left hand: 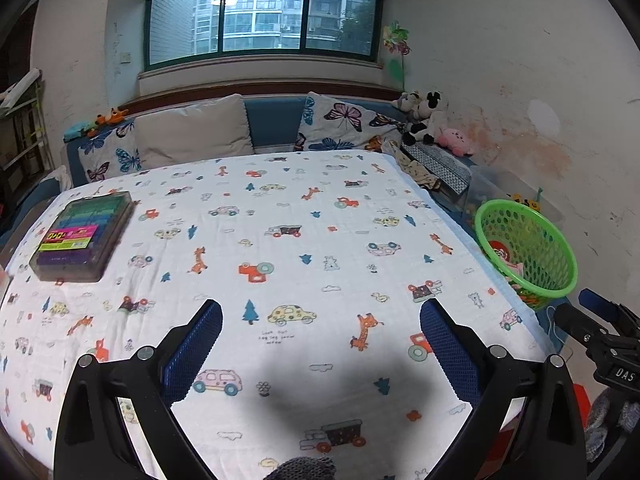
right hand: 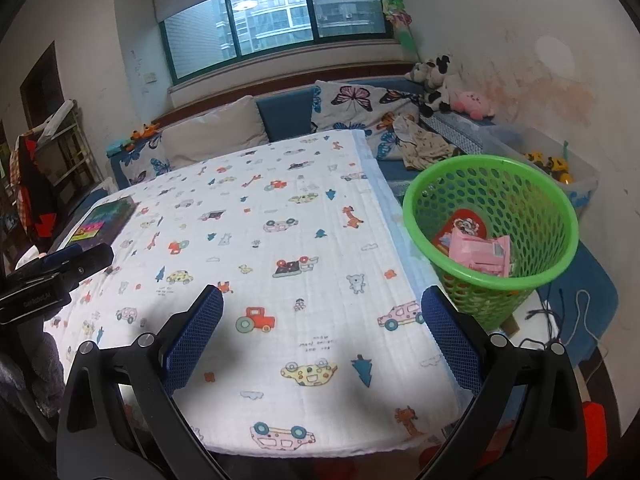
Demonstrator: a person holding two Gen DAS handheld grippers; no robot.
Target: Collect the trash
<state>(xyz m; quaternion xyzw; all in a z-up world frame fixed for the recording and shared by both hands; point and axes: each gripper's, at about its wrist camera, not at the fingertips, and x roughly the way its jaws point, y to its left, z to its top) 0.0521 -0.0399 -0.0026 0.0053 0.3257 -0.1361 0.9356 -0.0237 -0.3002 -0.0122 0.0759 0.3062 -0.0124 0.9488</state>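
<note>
Trash (right hand: 478, 254), pink and red wrappers, lies in the green basket (right hand: 552, 216) beside the table (right hand: 280, 240). Both the left gripper (left hand: 320, 332) and right gripper (right hand: 322, 320) gape wide, holding nothing, above the cloth.

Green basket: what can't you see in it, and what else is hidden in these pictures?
- Green basket: in the right wrist view, the pink packet and red wrapper cover its bottom.
- Pink packet: print too small to read.
- Plastic box: label blurred in the left wrist view.
- Floor under table: hidden by the printed cloth.
</note>
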